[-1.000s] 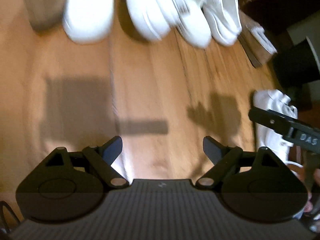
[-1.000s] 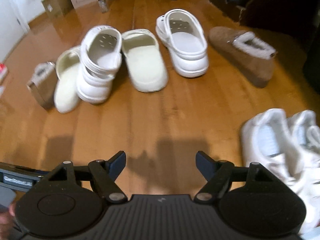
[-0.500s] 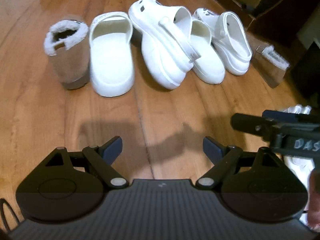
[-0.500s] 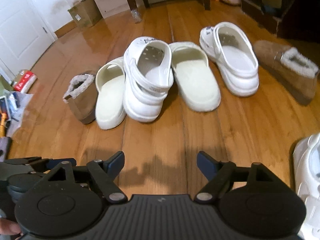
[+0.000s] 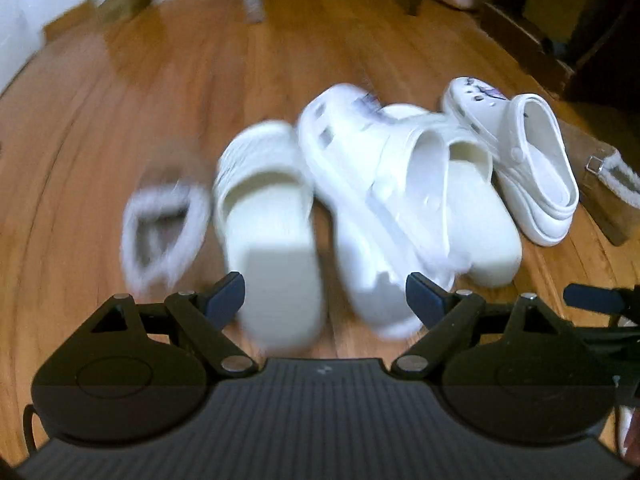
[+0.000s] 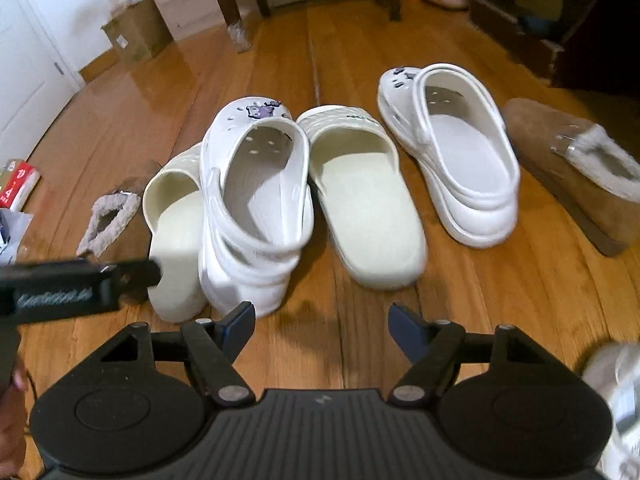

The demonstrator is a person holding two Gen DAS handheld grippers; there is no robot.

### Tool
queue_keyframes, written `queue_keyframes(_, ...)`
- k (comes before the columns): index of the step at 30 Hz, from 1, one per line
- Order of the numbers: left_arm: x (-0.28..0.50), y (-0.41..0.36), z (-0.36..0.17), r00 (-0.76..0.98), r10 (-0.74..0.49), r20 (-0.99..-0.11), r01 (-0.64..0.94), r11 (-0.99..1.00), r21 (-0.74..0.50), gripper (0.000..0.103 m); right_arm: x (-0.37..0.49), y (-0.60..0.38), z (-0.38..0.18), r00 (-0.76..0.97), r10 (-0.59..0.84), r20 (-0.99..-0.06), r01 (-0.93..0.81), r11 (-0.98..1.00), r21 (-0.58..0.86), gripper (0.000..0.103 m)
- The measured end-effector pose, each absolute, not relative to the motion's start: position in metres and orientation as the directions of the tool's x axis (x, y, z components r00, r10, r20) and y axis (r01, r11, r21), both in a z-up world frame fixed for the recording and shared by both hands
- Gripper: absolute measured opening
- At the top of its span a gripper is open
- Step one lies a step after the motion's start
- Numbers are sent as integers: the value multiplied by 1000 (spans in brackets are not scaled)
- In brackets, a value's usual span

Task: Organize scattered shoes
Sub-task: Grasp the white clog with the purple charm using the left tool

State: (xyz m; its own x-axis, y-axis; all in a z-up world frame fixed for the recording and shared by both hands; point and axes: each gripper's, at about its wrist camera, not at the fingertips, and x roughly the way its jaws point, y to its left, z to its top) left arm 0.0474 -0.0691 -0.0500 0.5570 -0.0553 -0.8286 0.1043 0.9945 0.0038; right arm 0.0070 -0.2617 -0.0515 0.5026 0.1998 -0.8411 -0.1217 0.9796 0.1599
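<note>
Approach is the step in hand, as I read it: both tools are nosing toward the muddle of shoes on the wooden floor [image 6: 280, 60], nothing picked up yet. My left gripper [image 5: 324, 294] stands wide with nothing between its pads, over the heel of the left cream slide [image 5: 272, 248]. My right gripper [image 6: 322, 326] is closing on bare floor, empty too. The tipped white clog [image 6: 256, 208] leans across that slide, while its mate [image 6: 460, 160] stands apart past the other cream slide [image 6: 364, 200]. Next, I judge, the tipped clog wants lifting clear and setting beside its mate.
</note>
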Motion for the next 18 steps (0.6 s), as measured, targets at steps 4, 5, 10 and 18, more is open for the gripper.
queue_keyframes(4,71,-96,-53,612,51,-789,120,981,156,88,9,-265,-54,547,147,-824,-199,979,43,75)
queue_keyframes(5,77,-102,-55,619,81,-781,119,973,196,88,9,-270,-55,545,162,-823,-209,976,54,75)
queue_keyframes(10,105,-126,-74,634,163,-756,105,950,292,88,9,-288,-59,527,214,-822,-216,970,115,75)
queue_keyframes(18,135,-133,-105,600,296,-743,-2,930,369,56,-4,-319,-65,471,297,-831,-139,955,262,76)
